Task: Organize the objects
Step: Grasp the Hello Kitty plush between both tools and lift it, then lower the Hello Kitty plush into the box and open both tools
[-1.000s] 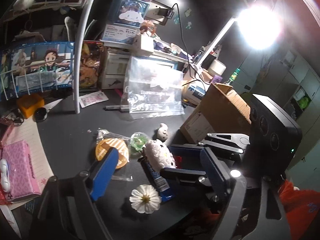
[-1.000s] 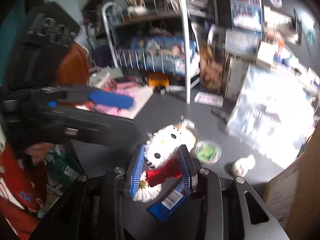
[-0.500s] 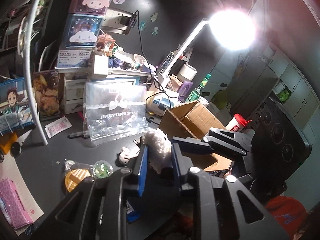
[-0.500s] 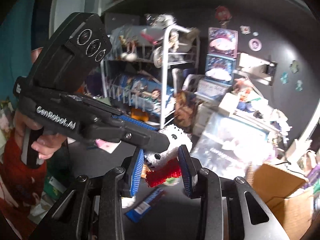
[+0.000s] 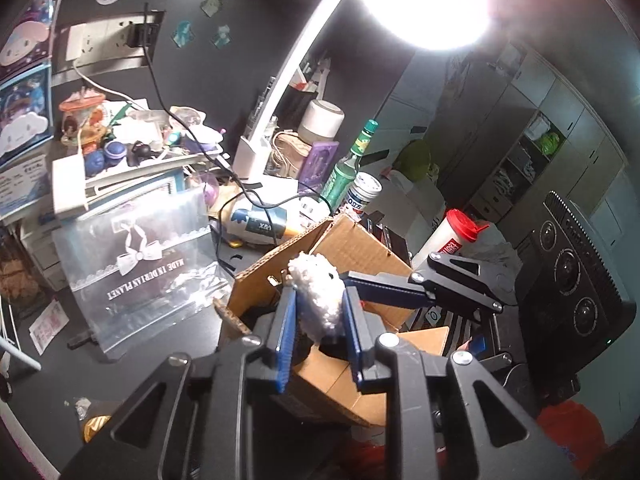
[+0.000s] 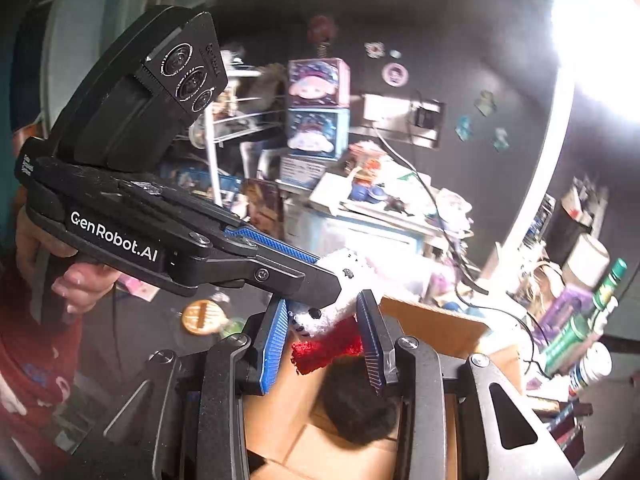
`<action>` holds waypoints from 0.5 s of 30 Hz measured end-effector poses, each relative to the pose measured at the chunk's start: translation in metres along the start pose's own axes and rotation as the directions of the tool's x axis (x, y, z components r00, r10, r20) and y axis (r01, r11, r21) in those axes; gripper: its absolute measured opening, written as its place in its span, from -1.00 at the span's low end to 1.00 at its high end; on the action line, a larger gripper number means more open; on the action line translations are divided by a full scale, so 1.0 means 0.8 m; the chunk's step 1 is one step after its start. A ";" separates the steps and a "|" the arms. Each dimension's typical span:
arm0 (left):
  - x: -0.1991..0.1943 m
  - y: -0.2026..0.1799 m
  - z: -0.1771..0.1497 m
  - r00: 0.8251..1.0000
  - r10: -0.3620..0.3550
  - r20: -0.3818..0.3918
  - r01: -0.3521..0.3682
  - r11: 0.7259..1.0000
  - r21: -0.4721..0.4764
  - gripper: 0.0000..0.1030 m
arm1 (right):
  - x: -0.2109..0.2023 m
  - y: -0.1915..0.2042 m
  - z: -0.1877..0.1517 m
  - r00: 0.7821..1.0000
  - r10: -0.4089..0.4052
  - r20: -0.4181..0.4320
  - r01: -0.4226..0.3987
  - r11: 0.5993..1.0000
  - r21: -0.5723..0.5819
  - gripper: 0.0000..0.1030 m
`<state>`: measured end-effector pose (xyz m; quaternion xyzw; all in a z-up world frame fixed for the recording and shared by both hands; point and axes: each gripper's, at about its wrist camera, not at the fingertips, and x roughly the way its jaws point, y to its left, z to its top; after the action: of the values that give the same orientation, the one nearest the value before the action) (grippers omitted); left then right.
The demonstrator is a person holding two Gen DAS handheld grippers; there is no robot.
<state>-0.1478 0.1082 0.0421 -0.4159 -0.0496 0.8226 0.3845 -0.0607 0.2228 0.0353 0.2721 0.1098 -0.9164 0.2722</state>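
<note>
Left gripper [image 5: 316, 316] clamped on white plush [image 5: 318, 300]; right gripper [image 6: 324, 328] pinching same plush from other side. Plush held in air over open cardboard box [image 5: 360, 248]. Beyond: clear bag [image 5: 140, 256] on tabletop [image 5: 160, 344], green bottle [image 5: 348, 168], lamp [image 5: 424, 0].

Both wrist views—close, downward—share the cardboard box [image 5: 352, 248].

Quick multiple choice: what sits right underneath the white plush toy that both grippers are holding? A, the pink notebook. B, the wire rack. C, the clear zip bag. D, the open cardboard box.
D: in the right wrist view the white plush toy, pinched by the right gripper and the left gripper, hangs over the open cardboard box.
</note>
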 end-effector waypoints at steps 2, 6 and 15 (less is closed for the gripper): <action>0.020 -0.006 0.007 0.999 0.004 -0.031 -0.004 1.000 0.006 -0.61 | 0.001 -0.016 -0.006 1.000 -0.008 -0.023 0.009 1.000 0.022 -0.41; 0.051 -0.011 0.015 0.996 0.020 -0.086 -0.019 1.000 0.011 -0.61 | 0.007 -0.037 -0.017 0.998 -0.014 -0.067 0.018 0.998 0.056 -0.41; 0.032 -0.025 0.013 0.994 0.105 -0.022 -0.103 0.992 0.066 0.53 | -0.003 -0.042 -0.027 0.995 -0.053 -0.087 0.057 0.997 0.045 0.40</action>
<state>-0.1526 0.1421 0.0399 -0.4157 0.0036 0.8374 0.3549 -0.0685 0.2593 0.0207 0.3145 0.1069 -0.9134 0.2355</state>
